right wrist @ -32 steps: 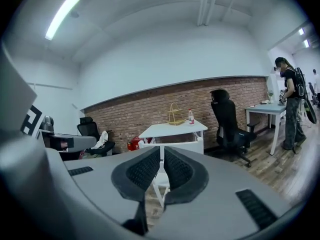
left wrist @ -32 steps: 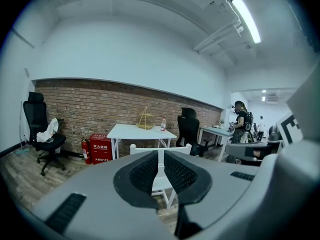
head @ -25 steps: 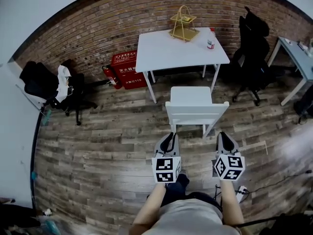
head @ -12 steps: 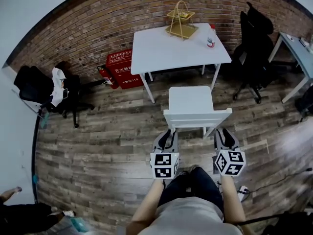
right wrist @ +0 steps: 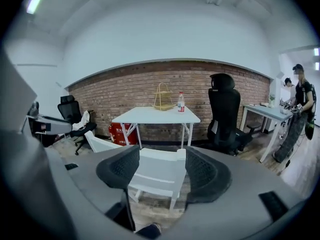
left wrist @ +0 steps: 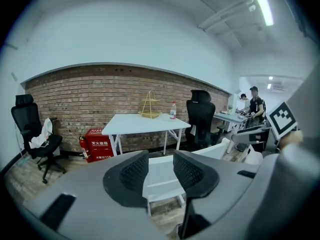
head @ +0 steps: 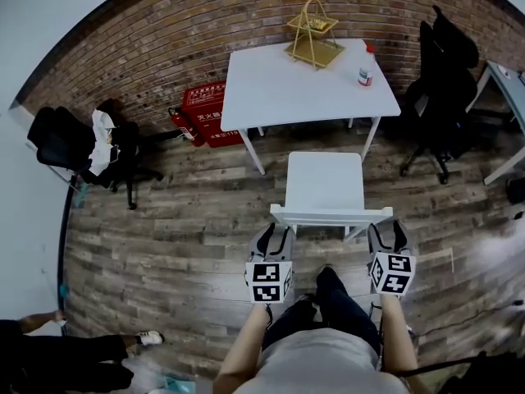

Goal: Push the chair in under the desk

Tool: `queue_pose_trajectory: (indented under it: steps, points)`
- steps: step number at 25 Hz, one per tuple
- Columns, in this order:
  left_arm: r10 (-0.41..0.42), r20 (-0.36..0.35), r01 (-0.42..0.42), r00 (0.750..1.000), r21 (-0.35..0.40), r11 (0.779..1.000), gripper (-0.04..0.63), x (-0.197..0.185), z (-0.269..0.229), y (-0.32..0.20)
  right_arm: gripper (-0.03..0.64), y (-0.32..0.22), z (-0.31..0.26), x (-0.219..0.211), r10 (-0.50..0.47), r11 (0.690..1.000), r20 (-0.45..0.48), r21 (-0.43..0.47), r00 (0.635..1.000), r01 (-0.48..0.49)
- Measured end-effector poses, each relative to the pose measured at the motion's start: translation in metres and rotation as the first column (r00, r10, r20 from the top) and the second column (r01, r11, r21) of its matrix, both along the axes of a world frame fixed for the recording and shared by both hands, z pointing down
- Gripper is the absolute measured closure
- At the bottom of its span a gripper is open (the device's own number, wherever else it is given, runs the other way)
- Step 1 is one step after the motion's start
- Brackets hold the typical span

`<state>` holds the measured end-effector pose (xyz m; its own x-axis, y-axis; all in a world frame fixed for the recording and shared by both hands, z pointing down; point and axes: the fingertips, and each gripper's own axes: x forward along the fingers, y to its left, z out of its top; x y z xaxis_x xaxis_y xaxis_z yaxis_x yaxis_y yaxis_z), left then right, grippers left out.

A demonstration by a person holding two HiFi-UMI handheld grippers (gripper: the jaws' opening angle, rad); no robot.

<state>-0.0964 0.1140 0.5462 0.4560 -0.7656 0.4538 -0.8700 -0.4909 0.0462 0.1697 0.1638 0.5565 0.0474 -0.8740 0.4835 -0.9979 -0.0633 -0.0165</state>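
Found the white chair (head: 325, 185) standing square to the white desk (head: 279, 89), seat front edge just short of the desk's near edge and not under it, with a strip of plank floor (head: 164, 245) showing between. Noted an open bay between the desk legs, wider than the seat. Recorded flank obstructions: red box (head: 209, 115) and fire extinguisher (head: 182, 126) left of the desk against the brick wall (head: 164, 48); black office chair (head: 443, 80) right of it, near the right legs yet apart. Noted wire basket (head: 313, 35) and bottle (head: 365, 74) along the desk's far edge. Logged a person's legs (head: 74, 359) at lower left, well apart from the chair. Found the left gripper (head: 274, 231) at the left end of the backrest rail (head: 328, 215) and the right gripper (head: 388, 230) at the right end; contact not determinable. Jaws of each opening, nothing pinched, chair seen ahead through each gap. Against one second ago: jaws then together, now parting, the right wider; grippers then short of the backrest with floor between, now up at its corners; chair-to-desk gap not visibly changed.
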Motion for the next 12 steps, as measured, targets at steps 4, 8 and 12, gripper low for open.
queue_pose_trajectory:
  steps: [4, 8, 12]
  points:
    - [-0.028, 0.006, 0.029, 1.0, -0.021, 0.999, 0.433, 0.003, 0.016, -0.021, 0.32, -0.015, 0.027, 0.018, -0.047, 0.996, -0.056, -0.08, 0.997, 0.043]
    - [-0.035, 0.042, 0.037, 0.999, -0.042, 0.998, 0.397, 0.006, 0.03, -0.037, 0.31, -0.026, 0.049, 0.027, -0.108, 0.986, -0.066, -0.136, 0.992, 0.098]
    - [-0.026, 0.077, 0.03, 0.997, -0.056, 0.998, 0.363, 0.005, 0.042, -0.047, 0.304, -0.035, 0.062, 0.028, -0.19, 0.97, -0.037, -0.159, 0.981, 0.182]
